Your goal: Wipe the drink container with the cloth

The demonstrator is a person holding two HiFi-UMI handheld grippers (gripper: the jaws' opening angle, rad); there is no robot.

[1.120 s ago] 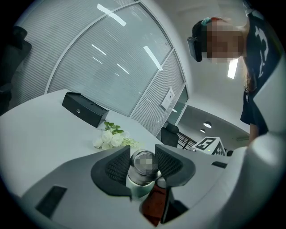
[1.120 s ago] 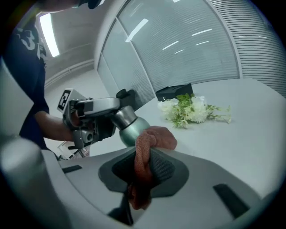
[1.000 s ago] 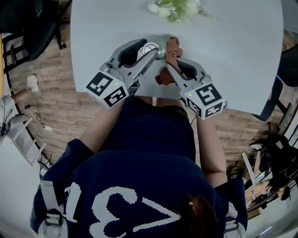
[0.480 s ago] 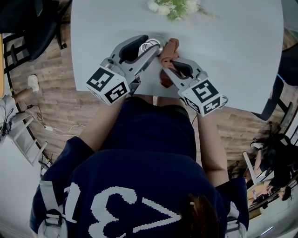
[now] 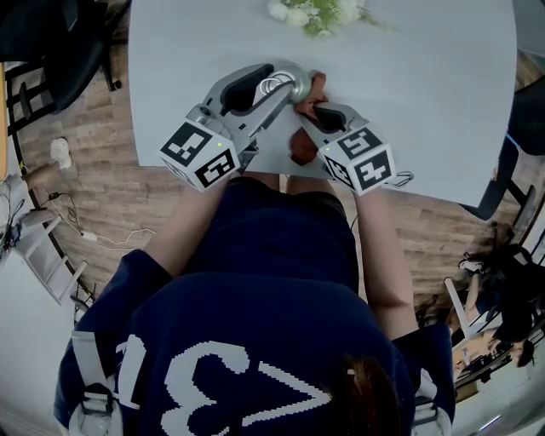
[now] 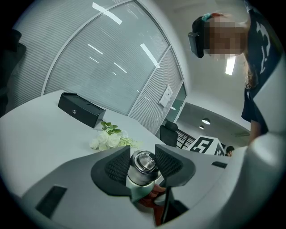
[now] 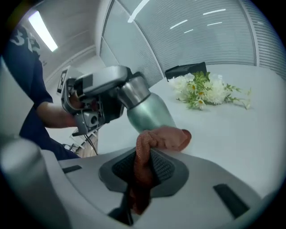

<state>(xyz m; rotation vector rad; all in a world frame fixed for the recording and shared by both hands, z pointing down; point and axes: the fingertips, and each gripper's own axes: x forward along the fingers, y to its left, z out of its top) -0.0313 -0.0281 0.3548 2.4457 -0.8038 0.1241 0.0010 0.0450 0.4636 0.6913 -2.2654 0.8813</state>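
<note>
White "31" on navy shirt (image 5: 183, 387); nothing else legible

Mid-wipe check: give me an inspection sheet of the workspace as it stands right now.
Surface: pale grey table.
Job's things: metal drink container held tilted above the table; rust-coloured cloth bunched against its side.
Clutter: white flowers near the far edge; black box beyond them.
Grippers: left gripper shut on the drink container's cap end; right gripper shut on the cloth.
Cables: a white cable on the wood floor, to the person's left.
Surroundings: office chair; glass wall with blinds.
</note>
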